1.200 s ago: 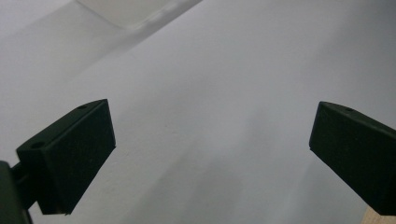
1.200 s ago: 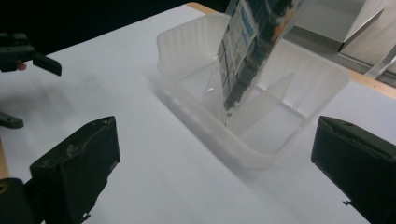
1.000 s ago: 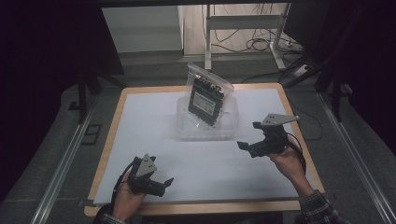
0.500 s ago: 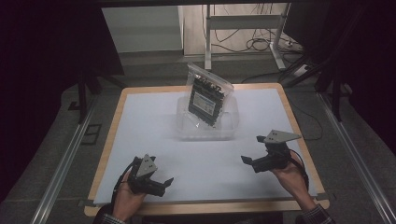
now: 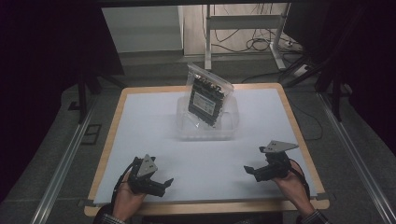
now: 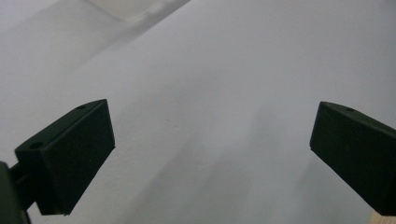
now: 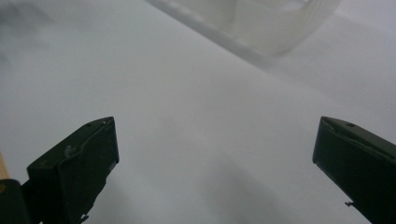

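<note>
A clear plastic bag holding a dark circuit board [image 5: 207, 98] stands tilted in a clear plastic tub [image 5: 207, 125] at the middle back of the white table top [image 5: 154, 121]. My left gripper [image 5: 163, 185] rests near the front left edge, open, with nothing between its jaws. In the left gripper view my left gripper [image 6: 210, 149] faces bare white surface. My right gripper [image 5: 251, 172] sits near the front right edge, open and empty. The tub's corner [image 7: 275, 23] shows at the top of the right gripper view, beyond my right gripper [image 7: 215, 158].
The table has a wooden rim [image 5: 299, 121]. Metal rails [image 5: 65, 158] run along the floor on both sides. A desk frame and cables [image 5: 252, 42] stand behind the table. Bare white surface lies between the two grippers.
The right gripper has come back from beside the tub toward the front right edge and lowered. The left gripper has stayed in place.
</note>
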{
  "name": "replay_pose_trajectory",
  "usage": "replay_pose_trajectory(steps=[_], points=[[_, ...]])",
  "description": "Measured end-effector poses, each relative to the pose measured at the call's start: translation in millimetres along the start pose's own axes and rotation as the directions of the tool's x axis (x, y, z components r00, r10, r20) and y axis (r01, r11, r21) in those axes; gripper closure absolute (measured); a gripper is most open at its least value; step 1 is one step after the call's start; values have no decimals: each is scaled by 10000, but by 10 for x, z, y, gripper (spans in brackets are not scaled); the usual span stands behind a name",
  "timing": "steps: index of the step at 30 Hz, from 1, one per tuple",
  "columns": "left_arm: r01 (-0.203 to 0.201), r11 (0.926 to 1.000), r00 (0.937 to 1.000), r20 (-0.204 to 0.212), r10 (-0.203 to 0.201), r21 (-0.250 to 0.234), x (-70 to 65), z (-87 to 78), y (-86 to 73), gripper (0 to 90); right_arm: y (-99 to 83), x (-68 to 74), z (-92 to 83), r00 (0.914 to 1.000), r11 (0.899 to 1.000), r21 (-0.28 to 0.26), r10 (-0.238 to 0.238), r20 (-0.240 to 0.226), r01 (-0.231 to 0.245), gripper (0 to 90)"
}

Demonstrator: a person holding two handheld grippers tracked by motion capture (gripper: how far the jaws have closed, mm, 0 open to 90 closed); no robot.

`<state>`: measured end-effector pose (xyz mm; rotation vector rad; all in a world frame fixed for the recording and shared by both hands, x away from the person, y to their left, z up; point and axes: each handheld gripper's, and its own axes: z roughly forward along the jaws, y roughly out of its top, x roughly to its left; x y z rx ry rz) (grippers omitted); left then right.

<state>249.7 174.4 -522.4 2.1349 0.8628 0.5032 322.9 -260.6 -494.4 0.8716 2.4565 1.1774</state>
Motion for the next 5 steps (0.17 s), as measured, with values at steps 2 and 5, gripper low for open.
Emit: replay_pose_trajectory(steps=[2, 5], points=[[5, 10000, 10000, 2, -5, 9, 1, 2, 0, 0, 3, -7, 2, 10000, 10000, -83, 0, -13, 0, 0], [-30, 10000, 10000, 5, 30, 45, 4, 12, 2, 0, 5, -9, -2, 10000, 9999, -106, -22, 15, 22, 0]])
